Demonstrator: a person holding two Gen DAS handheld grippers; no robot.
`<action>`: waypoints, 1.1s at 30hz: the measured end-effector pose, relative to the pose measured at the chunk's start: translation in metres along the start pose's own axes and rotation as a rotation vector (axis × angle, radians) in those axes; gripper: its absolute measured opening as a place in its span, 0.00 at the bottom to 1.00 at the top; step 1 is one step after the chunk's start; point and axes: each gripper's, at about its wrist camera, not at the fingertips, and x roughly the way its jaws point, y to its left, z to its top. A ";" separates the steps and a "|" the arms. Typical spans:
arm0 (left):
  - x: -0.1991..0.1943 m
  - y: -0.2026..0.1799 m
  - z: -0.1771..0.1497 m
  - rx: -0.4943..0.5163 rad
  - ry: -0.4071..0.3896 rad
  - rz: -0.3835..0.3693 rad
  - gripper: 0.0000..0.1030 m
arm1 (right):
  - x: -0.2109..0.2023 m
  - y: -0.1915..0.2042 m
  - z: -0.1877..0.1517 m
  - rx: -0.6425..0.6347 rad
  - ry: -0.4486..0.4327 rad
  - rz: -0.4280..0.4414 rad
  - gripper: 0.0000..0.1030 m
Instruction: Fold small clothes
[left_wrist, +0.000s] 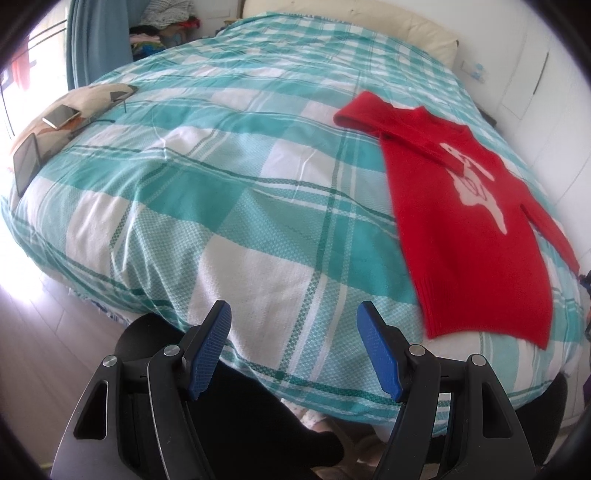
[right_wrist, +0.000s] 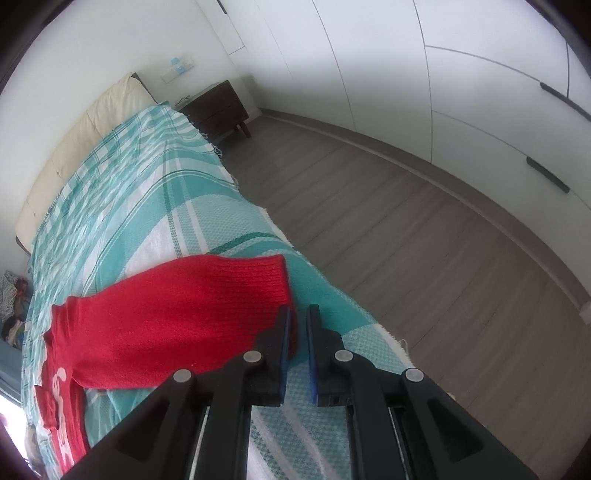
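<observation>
A small red sweater (left_wrist: 461, 229) with a white figure on its chest lies flat on the right side of the bed (left_wrist: 221, 184). One sleeve is folded across the chest. My left gripper (left_wrist: 293, 310) hangs open over the bed's near edge, well left of the sweater's hem, with nothing between its pads. In the right wrist view the other sleeve (right_wrist: 184, 314) stretches out over the bed cover (right_wrist: 184, 206), and its ribbed cuff (right_wrist: 266, 280) ends at my right gripper (right_wrist: 300, 310). The jaws stand a narrow gap apart; the cuff's edge lies against the left pad and cover shows through the gap.
A pillow (left_wrist: 85, 99) at the bed's left end carries a phone (left_wrist: 61, 116) and a dark tablet (left_wrist: 26, 162). A cream headboard (left_wrist: 351, 26) runs along the far side. Right of the bed are wood floor (right_wrist: 406, 221), a dark nightstand (right_wrist: 218, 107) and white wardrobe doors (right_wrist: 443, 92).
</observation>
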 end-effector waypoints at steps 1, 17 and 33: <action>0.002 0.000 0.002 -0.003 0.004 -0.004 0.71 | -0.009 0.007 -0.001 -0.045 -0.033 -0.003 0.10; -0.037 -0.126 0.116 0.426 -0.207 -0.134 0.93 | -0.078 0.070 -0.114 -0.321 -0.121 0.067 0.25; 0.166 -0.263 0.142 0.931 -0.012 -0.038 0.65 | -0.067 0.094 -0.191 -0.376 -0.104 0.136 0.35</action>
